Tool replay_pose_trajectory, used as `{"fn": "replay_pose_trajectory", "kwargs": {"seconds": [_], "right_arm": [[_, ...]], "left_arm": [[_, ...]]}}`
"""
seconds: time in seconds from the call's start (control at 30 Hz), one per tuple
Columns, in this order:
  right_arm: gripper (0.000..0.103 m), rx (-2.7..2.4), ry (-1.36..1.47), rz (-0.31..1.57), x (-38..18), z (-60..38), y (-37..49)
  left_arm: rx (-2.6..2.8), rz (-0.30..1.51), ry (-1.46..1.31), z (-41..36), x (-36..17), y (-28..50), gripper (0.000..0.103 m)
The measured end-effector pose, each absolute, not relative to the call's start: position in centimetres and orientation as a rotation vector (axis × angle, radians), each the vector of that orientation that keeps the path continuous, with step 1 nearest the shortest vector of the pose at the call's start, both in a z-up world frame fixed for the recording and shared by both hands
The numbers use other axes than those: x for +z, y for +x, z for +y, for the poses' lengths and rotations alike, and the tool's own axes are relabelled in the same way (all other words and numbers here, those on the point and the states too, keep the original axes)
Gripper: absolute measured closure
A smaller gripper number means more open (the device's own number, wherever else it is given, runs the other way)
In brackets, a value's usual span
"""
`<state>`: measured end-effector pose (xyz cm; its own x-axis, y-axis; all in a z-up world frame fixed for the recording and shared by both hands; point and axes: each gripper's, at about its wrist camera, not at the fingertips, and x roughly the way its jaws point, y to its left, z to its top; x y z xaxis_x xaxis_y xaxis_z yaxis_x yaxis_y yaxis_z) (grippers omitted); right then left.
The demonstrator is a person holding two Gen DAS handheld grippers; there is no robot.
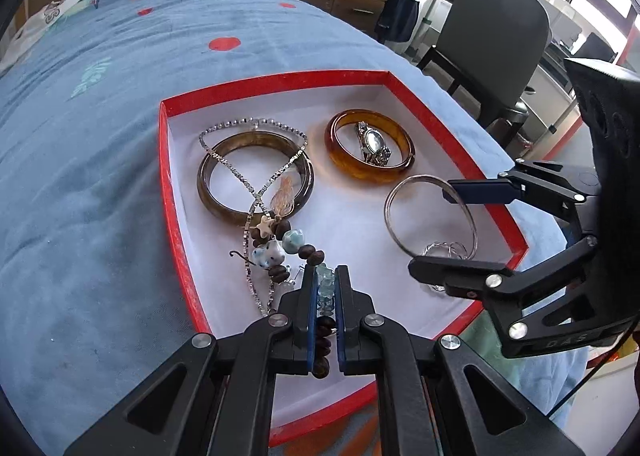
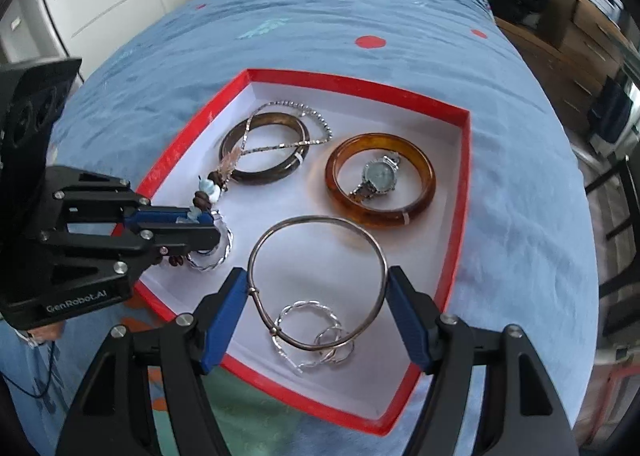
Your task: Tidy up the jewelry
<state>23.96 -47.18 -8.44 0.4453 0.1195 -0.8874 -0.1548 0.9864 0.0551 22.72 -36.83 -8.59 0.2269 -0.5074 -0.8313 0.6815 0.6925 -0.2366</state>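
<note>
1. Bedspread (image 1: 100, 176) on the far left, blue with red dots, and the red-rimmed tray (image 1: 170, 192) sits on it with all the jewelry inside on its white floor.
2. Left part of the tray: dark brown bangle (image 1: 224, 208) with a silver chain (image 1: 248, 124) draped across it, chain trailing down toward the near edge.
3. Left gripper (image 1: 325, 288) is clamped on the beaded strand (image 1: 280, 248), fingers nearly together with the pale blue and brown beads pinched between the blue pads. Strand's far end is tangled up with the chain and bangle.
4. Middle: amber bangle (image 2: 380, 184) with a wristwatch (image 2: 378, 176) lying inside its ring.
5. Right: thin silver bangle (image 2: 316, 284) overlapping some twisted silver rings (image 2: 308, 340). Right gripper (image 2: 314, 308) has its fingers spread wide, one on each side of that bangle, not holding anything.
6. Looks like the untangling step to me. Next move probably needs a slow pull on the beads so the chain doesn't drag along.
</note>
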Motion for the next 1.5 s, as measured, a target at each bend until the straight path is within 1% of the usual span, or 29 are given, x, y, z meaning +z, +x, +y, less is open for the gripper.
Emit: {"fn": "replay_pose_trajectory", "kwargs": {"seconds": [0.2,0.5,0.57,0.63,0.67,0.73,0.9,0.97,1.03,1.5], "right_arm": [[0.034,0.222,-0.131,1.134,-9.5,-45.4,23.8],[0.033,0.21,-0.119,1.165,-9.8,-45.6,24.0],[0.034,0.205,-0.117,1.169,-9.8,-45.6,24.1],[0.034,0.202,-0.112,1.169,-9.7,-45.6,24.0],[0.034,0.2,-0.108,1.17,-9.6,-45.7,24.0],[0.034,0.195,-0.107,1.172,-9.6,-45.7,24.0],[0.034,0.168,-0.102,1.17,-9.3,-45.7,23.9],[0.034,0.16,-0.104,1.168,-9.1,-45.8,23.8],[0.034,0.152,-0.11,1.164,-8.8,-45.8,23.7],[0.033,0.078,-0.063,1.11,-5.2,-44.7,20.3]], "left_arm": [[-0.793,1.064,0.205,-36.1,-9.2,22.8,0.093],[-0.793,1.059,0.225,-36.2,-9.0,22.9,0.093],[-0.802,1.061,0.221,-36.3,-8.9,22.8,0.089],[-0.82,1.053,0.23,-36.5,-8.6,22.5,0.077],[-0.823,1.049,0.236,-36.6,-8.5,22.3,0.073],[-0.822,1.035,0.254,-36.8,-8.3,21.9,0.063],[-0.8,1.019,0.255,-36.2,-7.6,21.6,0.056],[-0.798,1.013,0.252,-35.8,-7.2,21.4,0.056],[-0.786,0.992,0.262,-35.3,-6.6,21.0,0.049],[-0.724,0.918,0.197,-31.1,-2.3,18.5,0.041]]}}
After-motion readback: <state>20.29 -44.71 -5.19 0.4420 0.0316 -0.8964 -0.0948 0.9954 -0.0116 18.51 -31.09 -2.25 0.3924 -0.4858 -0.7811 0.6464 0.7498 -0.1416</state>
